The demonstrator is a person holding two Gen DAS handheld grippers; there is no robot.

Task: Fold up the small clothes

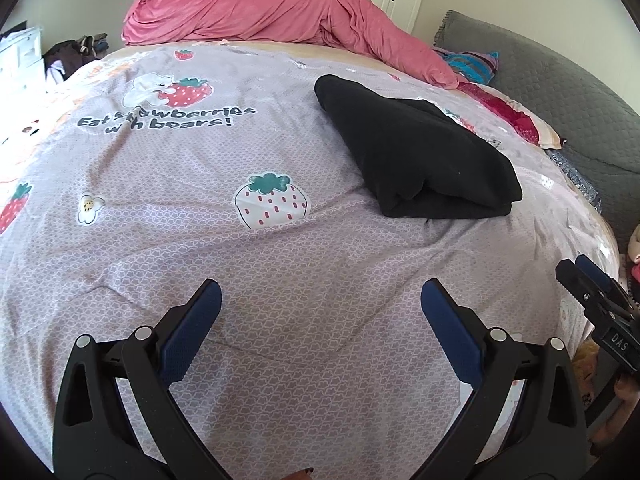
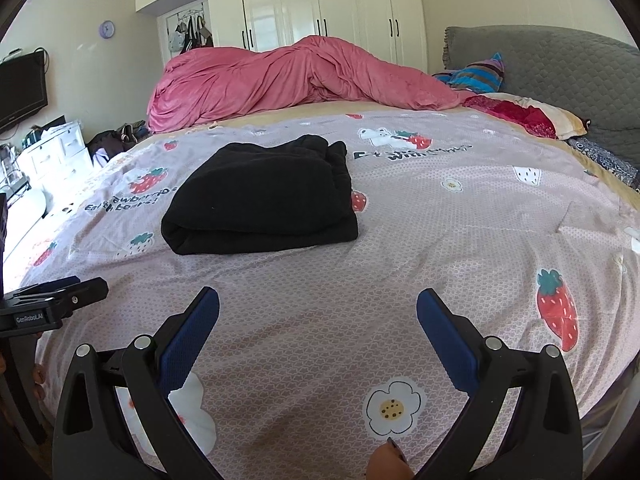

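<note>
Black garment [image 2: 260, 204], centre left of the right wrist frame: thick, matt, fleecy cloth, folded. Bed sheet [image 2: 400, 240]: thin printed cloth, mauve with a fine scale pattern, lightly creased, faint sheen. Pink quilt [image 2: 280, 76], upper centre: soft, matt, heavily wrinkled fabric. Headboard cover [image 2: 560, 68], upper right: grey quilted cloth. Wardrobe doors [image 2: 340, 0], top: glossy cream finish with dark handles. Left tool [image 1: 320, 300] and right tool [image 2: 318, 304], bottom of their frames: matt black plastic arms, bright metal pins, finely textured blue pads [image 1: 192, 328].
</note>
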